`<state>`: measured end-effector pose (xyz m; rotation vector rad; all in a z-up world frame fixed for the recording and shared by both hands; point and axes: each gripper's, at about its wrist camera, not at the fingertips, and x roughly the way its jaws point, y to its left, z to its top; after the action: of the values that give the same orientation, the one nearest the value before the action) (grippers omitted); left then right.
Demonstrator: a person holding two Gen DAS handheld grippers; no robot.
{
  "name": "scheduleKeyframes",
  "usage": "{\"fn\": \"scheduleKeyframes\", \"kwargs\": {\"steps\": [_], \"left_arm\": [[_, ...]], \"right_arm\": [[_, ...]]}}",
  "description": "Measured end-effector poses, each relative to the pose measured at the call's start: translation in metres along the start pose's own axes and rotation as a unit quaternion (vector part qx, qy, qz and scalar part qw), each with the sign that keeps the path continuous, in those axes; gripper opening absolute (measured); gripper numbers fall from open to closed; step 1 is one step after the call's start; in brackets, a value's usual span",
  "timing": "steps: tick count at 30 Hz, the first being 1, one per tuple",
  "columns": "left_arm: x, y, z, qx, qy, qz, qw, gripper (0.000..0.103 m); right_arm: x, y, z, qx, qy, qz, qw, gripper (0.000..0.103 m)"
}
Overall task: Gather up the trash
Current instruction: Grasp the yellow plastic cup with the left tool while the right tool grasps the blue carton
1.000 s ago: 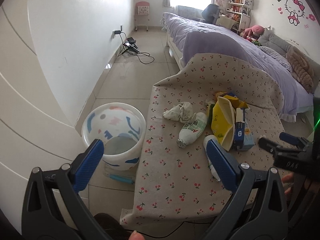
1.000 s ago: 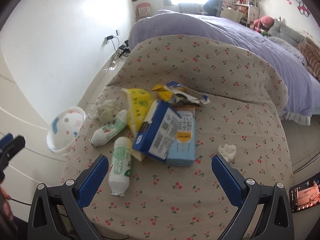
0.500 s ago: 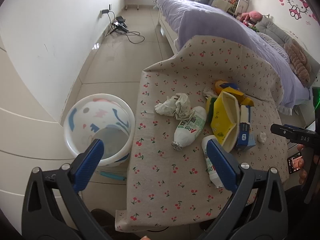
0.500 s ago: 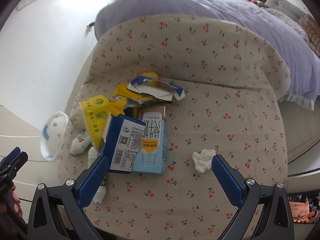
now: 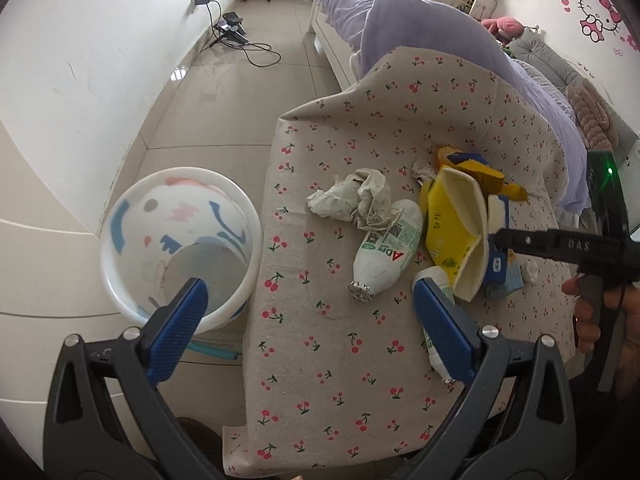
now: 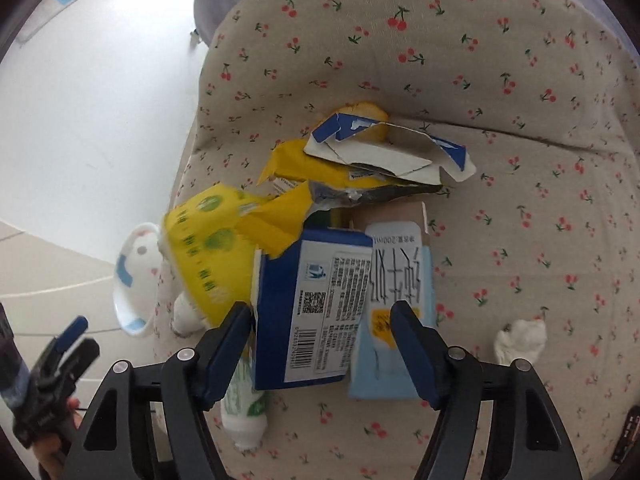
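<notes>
Trash lies on a cherry-print cloth [image 5: 328,360]: a crumpled paper [image 5: 352,196], a white and green bottle [image 5: 386,252], a second bottle [image 5: 434,344], a yellow paper bowl [image 5: 456,228], a dark blue carton [image 6: 316,308], a light blue milk carton [image 6: 394,300], a torn yellow wrapper [image 6: 320,176] and a white tissue ball [image 6: 520,338]. My right gripper [image 6: 324,346] is open, its fingers straddling the dark blue carton and part of the light blue one. My left gripper [image 5: 312,328] is open and empty above the cloth's near left edge.
A white patterned bin [image 5: 176,240] stands on the tiled floor left of the cloth; it also shows in the right wrist view [image 6: 134,280]. A purple bed [image 5: 420,28] lies behind. Cables and a charger [image 5: 236,32] lie by the far wall.
My right gripper has dropped down to the cartons and its fingers have narrowed around them. My left gripper has moved slightly closer to the cloth and bin.
</notes>
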<state>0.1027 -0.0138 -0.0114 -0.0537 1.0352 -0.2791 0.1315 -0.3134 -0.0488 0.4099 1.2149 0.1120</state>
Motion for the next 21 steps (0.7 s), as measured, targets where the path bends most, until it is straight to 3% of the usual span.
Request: {"fn": "scheduleKeyframes", "kwargs": {"steps": [3,12,21], "left_arm": [[0.003,-0.001,0.001,0.000,0.005,-0.006,1.0000,0.102],[0.013,-0.004,-0.001,-0.001,0.017,-0.012,0.9998,0.102],[0.021,-0.005,0.006,-0.011,0.015,-0.014,0.9997,0.099]], "right_arm": [[0.008,0.001,0.002,0.004,0.007,0.007,1.000,0.068],[0.016,0.014,0.014,-0.021,-0.014,-0.008,1.000,0.066],[0.007,0.025,0.015,-0.033,-0.034,0.009,0.999,0.062]]}}
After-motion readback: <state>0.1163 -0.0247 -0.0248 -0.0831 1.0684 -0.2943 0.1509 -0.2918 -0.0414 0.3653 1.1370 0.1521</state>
